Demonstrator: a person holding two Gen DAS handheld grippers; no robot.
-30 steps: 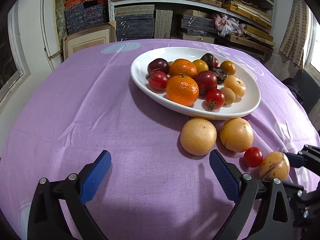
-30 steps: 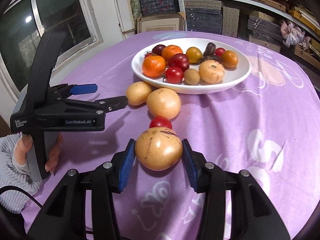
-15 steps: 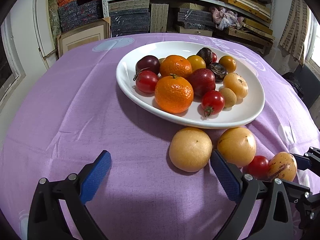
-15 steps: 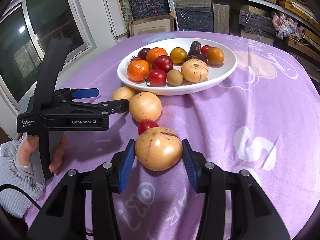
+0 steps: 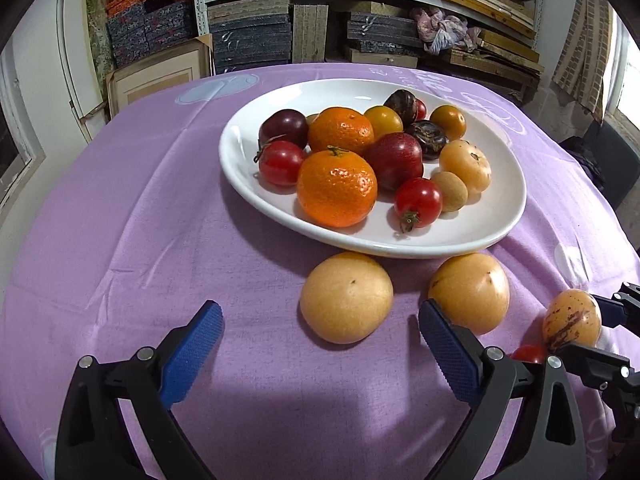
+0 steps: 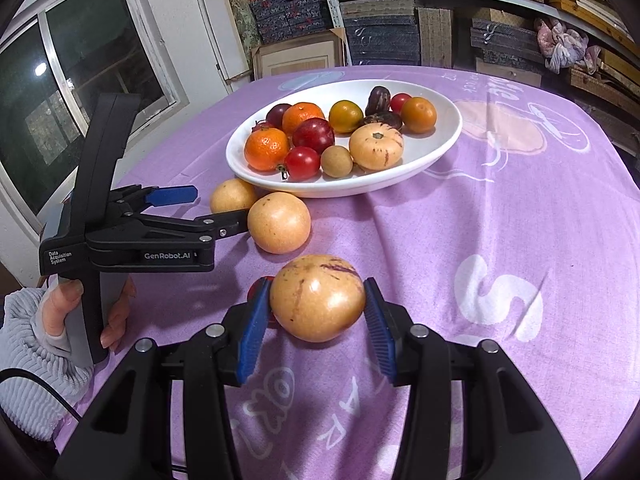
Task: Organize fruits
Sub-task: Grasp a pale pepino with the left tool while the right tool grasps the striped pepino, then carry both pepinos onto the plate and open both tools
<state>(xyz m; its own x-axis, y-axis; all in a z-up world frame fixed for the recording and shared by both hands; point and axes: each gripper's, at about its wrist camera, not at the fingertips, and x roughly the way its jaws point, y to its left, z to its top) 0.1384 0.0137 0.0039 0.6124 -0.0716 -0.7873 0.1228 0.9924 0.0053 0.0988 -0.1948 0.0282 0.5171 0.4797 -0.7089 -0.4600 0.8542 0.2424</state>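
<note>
From your left wrist camera, your left gripper (image 5: 320, 328) hangs wide open and empty above the purple tablecloth (image 5: 120, 220). A tan round fruit (image 5: 346, 297) lies between its blue pads, nearer the right one, touching neither. A second tan fruit (image 5: 469, 291) sits just right of it, behind the right pad. Both lie at the near rim of the white plate (image 5: 504, 200), which holds mandarins, tomatoes and plums. At the far right, the streaked yellow fruit (image 5: 572, 318) shows in your other gripper.

From your right wrist camera, your right gripper (image 6: 316, 312) is clamped on the streaked yellow fruit (image 6: 318, 298), both pads against its sides. A cherry tomato (image 6: 256, 290) peeks out behind the left pad. Your left gripper (image 6: 208, 210) is at the left, beside the tan fruits.
</note>
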